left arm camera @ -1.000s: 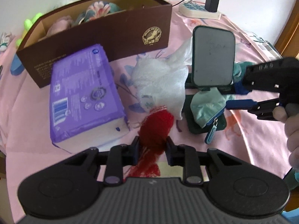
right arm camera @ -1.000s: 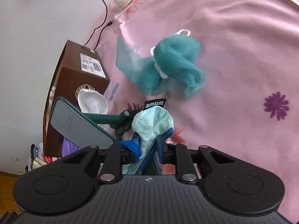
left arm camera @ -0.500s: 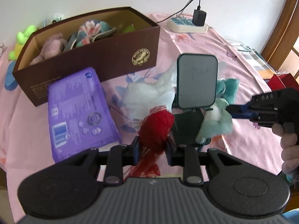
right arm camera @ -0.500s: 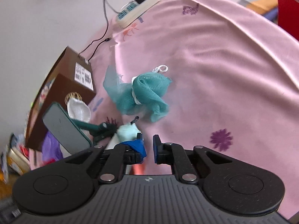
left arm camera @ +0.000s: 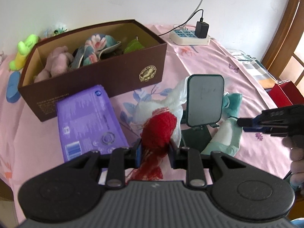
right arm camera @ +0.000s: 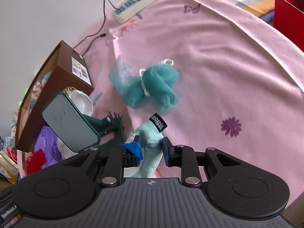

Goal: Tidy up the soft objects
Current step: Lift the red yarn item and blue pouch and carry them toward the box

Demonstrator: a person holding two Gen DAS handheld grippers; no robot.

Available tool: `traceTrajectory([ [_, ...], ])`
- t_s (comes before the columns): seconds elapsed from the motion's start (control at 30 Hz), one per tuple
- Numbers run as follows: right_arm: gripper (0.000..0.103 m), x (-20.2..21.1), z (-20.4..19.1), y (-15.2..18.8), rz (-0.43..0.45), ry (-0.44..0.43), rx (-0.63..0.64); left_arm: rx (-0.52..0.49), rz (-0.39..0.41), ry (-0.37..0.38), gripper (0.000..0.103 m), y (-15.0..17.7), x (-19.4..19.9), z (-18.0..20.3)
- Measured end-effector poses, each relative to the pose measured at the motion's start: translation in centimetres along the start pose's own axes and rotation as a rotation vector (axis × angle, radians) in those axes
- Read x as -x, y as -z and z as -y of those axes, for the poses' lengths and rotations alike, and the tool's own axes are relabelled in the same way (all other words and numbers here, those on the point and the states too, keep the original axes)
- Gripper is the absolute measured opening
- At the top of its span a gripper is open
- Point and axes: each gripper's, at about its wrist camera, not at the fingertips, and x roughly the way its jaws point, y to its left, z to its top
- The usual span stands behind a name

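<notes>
The brown box [left arm camera: 98, 70] at the left already holds a pink plush, a floral piece and something green, so part of the sorting looks done. The left gripper [left arm camera: 154, 150] has its fingers clamped on a red knitted piece [left arm camera: 159, 127], lifted above the pink-covered bed [left arm camera: 199, 64]. The right gripper [right arm camera: 151, 150], its fingers just eased apart, still pinches a mint sock [right arm camera: 150, 142]; the white fluffy piece [left arm camera: 150, 108] and the teal mesh puff [right arm camera: 152, 87] wait on the bed.

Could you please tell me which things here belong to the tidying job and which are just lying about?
Belong to the job:
red knit piece
mint sock
teal net puff
white fluffy cloth
brown box

Lying about:
phone stand
purple packet
power strip
</notes>
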Motion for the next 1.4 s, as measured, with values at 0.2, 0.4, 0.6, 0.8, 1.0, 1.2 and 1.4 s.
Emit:
traceTrajectory([
  [0.2,0.010,-0.5,-0.1,0.7,-0.024,-0.032,-0.116,-0.019,0.001,0.014,0.028,-0.3,0.2,-0.6],
  [0.4,0.012,-0.6,-1.3,0.5,0.032,0.107,-0.071,-0.034,-0.004,0.026,0.028,-0.3,0.2,-1.5],
  [0.6,0.013,-0.6,-0.7,0.9,0.038,0.033,-0.091,-0.058,0.004,0.057,0.029,-0.5,0.3,-2.2],
  [0.8,0.016,-0.7,-1.2,2.2,0.013,-0.023,-0.032,-0.098,0.001,0.103,0.029,-0.6,0.2,-2.7],
  [1.0,0.017,-1.3,-2.5,3.1,0.084,0.001,0.030,-0.120,-0.017,0.137,0.029,-0.5,-0.6,-3.1],
  [1.2,0.019,-2.8,-4.3,3.4,0.115,0.063,0.161,-0.138,-0.022,0.160,0.030,-0.8,-1.1,-3.2],
  [1.4,0.000,-2.2,-3.5,3.8,0.151,0.065,0.152,-0.145,-0.019,0.169,0.030,-1.0,-1.2,-3.6],
])
